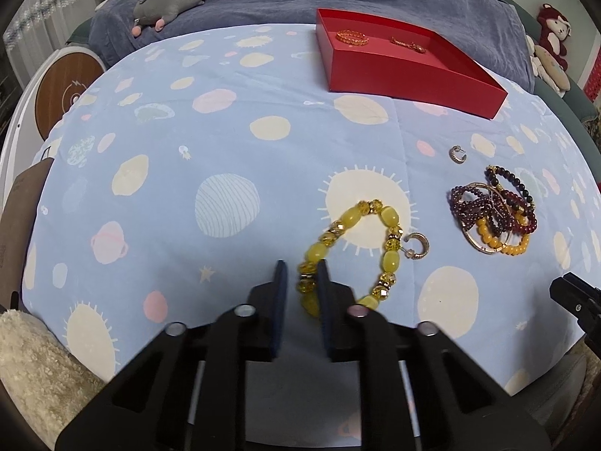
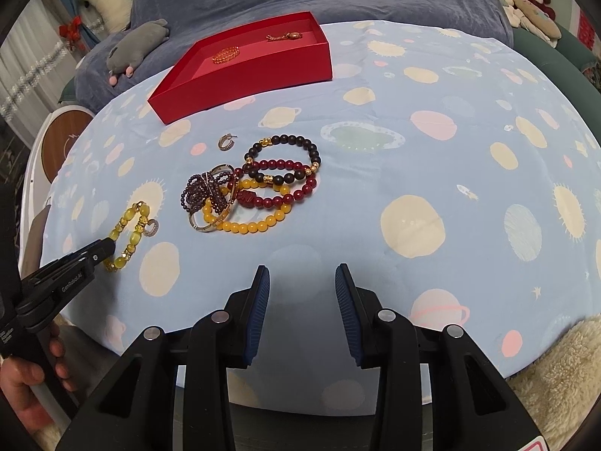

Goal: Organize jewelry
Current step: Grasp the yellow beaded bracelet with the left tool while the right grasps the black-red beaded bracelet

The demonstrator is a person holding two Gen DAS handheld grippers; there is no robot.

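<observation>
A yellow bead bracelet (image 1: 388,225) lies on the blue planet-print cloth (image 1: 188,131). My left gripper (image 1: 302,268) is shut on its near-left beads. In the right wrist view the same gripper (image 2: 107,250) sits on the bracelet (image 2: 129,225). A silver hoop earring (image 1: 417,246) touches the bracelet's right side. A second earring (image 2: 226,143) lies apart from it. Several dark, red and amber bracelets sit in a tangled pile (image 2: 255,191). The red box (image 2: 244,75) at the back holds two gold pieces. My right gripper (image 2: 302,274) hangs open over bare cloth.
A grey plush toy (image 1: 169,2) lies on the blue blanket behind the table. More plush toys (image 1: 552,37) sit at the far right. A round wooden disc (image 1: 67,94) stands to the left. A cream fluffy rug (image 1: 33,368) lies at the near edge. A hand (image 2: 22,383) holds the left gripper.
</observation>
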